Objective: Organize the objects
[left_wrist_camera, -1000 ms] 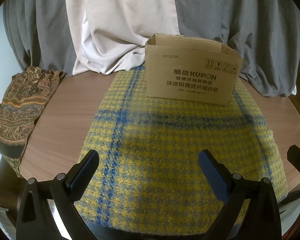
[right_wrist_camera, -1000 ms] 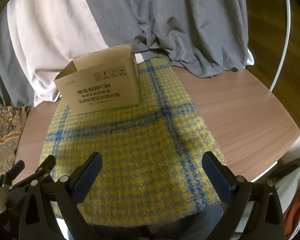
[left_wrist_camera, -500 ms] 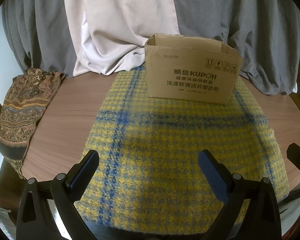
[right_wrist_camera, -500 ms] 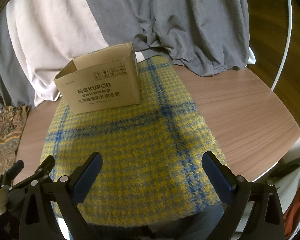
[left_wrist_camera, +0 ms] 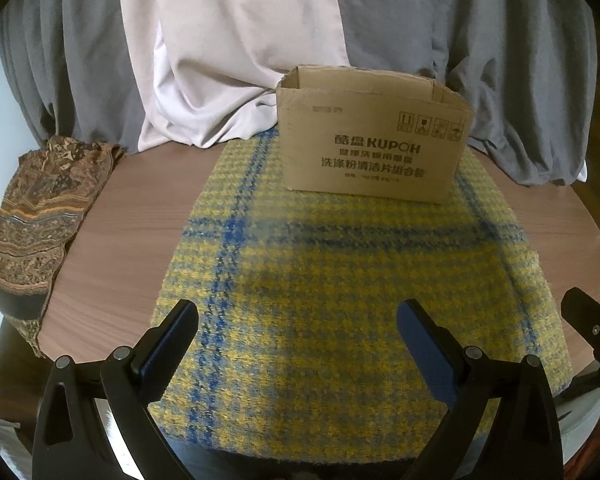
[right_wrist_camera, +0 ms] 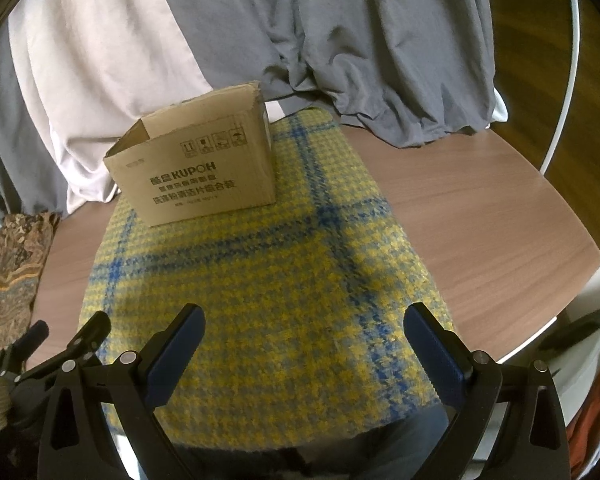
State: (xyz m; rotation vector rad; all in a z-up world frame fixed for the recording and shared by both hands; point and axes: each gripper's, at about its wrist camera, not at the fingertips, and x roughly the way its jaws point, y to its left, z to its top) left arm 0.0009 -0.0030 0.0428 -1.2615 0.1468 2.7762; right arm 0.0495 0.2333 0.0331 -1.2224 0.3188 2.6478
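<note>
Fingers of left gripper (left_wrist_camera: 298, 320) and right gripper (right_wrist_camera: 304, 324) spread wide, empty, above yellow plaid cloth (left_wrist_camera: 340, 280).

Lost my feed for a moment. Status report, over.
Both hand-held grippers open, empty: left, right. Cardboard box upright on plaid cloth. Patterned scarf at table edge. Nothing blocking.

This looks like a room in a home. A round wooden table (left_wrist_camera: 132, 216) carries a yellow-and-blue plaid wool cloth (left_wrist_camera: 340, 280) with an open cardboard box (left_wrist_camera: 374, 140) printed for laundry detergent on its far end. Behind the box hang grey and pale curtains (right_wrist_camera: 340, 40), and left of it a folded patterned scarf (left_wrist_camera: 40, 208) drapes over the table's edge.
</note>
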